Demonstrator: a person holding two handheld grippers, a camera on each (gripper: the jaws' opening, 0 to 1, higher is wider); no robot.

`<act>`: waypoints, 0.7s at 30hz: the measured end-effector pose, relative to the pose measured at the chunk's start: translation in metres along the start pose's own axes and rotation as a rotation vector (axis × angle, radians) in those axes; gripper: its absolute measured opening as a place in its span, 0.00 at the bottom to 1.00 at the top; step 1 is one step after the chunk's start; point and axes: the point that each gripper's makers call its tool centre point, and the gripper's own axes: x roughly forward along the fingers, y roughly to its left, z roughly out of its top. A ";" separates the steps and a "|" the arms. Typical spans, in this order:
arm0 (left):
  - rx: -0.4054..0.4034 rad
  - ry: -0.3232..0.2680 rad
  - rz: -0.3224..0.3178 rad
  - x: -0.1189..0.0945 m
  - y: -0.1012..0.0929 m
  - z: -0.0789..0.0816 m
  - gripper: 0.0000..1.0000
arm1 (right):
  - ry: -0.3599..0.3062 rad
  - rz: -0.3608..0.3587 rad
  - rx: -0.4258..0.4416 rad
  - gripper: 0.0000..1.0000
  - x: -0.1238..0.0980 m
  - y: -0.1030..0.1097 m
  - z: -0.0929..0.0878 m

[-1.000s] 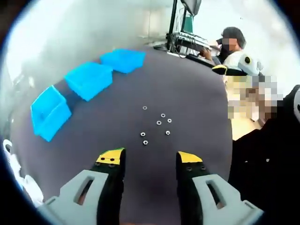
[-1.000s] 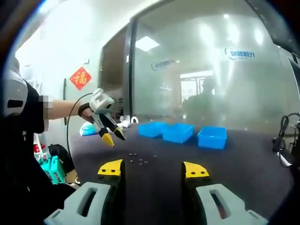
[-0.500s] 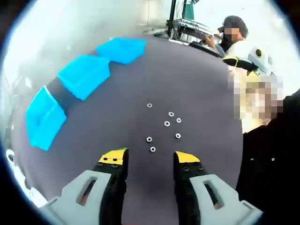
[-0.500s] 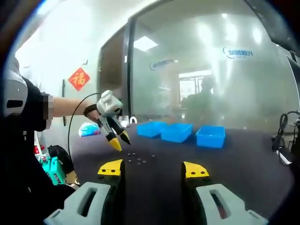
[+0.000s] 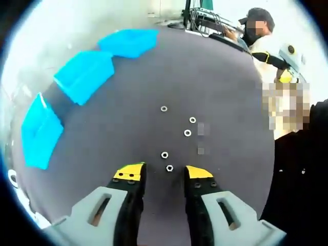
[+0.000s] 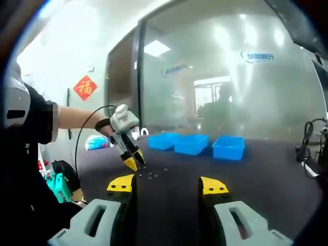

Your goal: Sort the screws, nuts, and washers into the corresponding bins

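Nuts (image 5: 169, 168) lie scattered on the table (image 5: 220, 92) (three bins (image 5: 84, 76) beyond).

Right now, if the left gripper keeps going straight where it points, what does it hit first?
Likely the nearest nut, lying on the table just past the tips of the left gripper, roughly centred between its open jaws. A second nut sits just beyond. Depth is uncertain.

A dark grey desk (image 5: 215, 87) carries three blue bins (image 5: 84, 75) in a row. Small metal nuts (image 5: 187, 132) lie scattered on it, well apart from the bins.
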 end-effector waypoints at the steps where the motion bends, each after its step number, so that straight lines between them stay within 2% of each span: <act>1: -0.003 0.004 0.000 0.000 0.001 0.000 0.25 | -0.001 -0.001 0.002 0.43 0.000 -0.001 0.000; 6: -0.010 0.006 -0.005 0.001 0.001 -0.001 0.23 | -0.001 -0.004 0.006 0.43 -0.001 -0.003 -0.002; 9: -0.009 0.006 -0.007 0.001 0.001 -0.001 0.16 | -0.003 -0.006 0.009 0.43 -0.002 -0.004 -0.002; 14: -0.019 0.006 -0.013 0.001 0.000 -0.002 0.14 | -0.003 -0.005 0.009 0.43 -0.002 -0.003 -0.003; 21: 0.008 0.011 -0.026 0.002 -0.005 -0.001 0.07 | -0.004 -0.004 0.010 0.43 -0.002 -0.002 -0.003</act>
